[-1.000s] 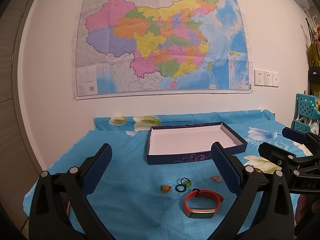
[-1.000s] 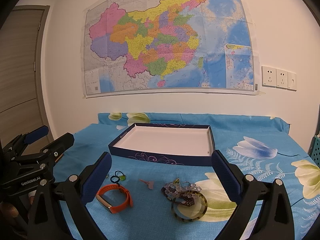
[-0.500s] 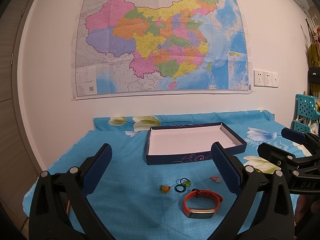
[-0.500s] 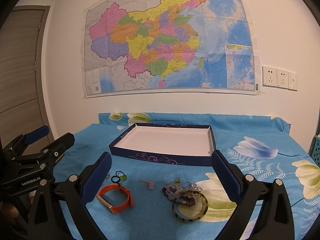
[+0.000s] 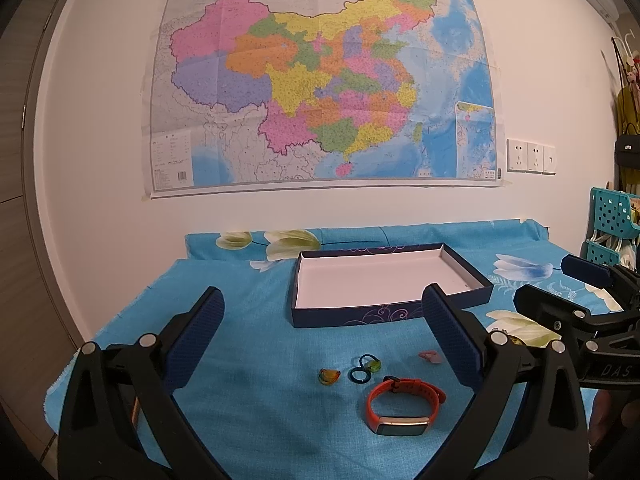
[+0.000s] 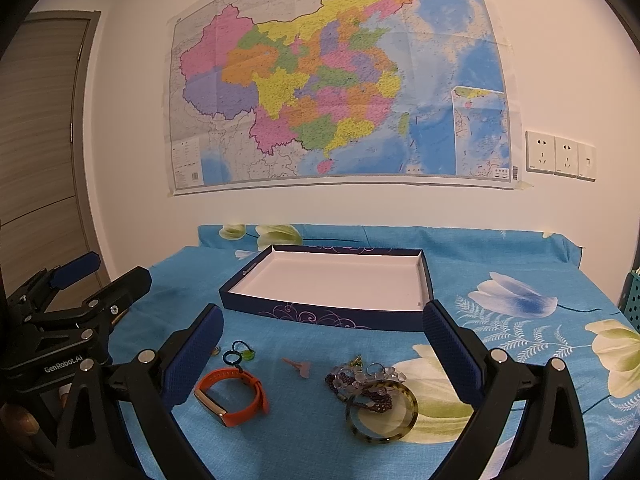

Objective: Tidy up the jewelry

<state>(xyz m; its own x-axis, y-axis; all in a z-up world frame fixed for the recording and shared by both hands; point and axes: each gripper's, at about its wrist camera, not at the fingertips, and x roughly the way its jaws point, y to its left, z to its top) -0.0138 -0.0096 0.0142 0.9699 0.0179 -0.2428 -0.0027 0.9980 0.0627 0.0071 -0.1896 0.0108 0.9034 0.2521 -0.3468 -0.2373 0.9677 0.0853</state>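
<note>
Left wrist view: the left gripper (image 5: 320, 344) hangs with fingers (image 5: 196, 332) spread wide and empty above the blue-clothed bench (image 5: 248, 400). Near the front edge lie an orange wristband (image 5: 404, 404), a dark ring (image 5: 359, 374) and a small amber piece (image 5: 329, 376); the open box (image 5: 356, 318) sits mid-bench, nothing in it. The wristband looks light and springy; pinch across its strap.

Right wrist view: the right gripper (image 6: 320, 348) is likewise wide open, holding nothing. A mottled bangle (image 6: 382, 412) touches a bead bracelet (image 6: 360, 380) near the front edge. The bangle seems rigid and slick; the beads limp, likely to drape.
</note>
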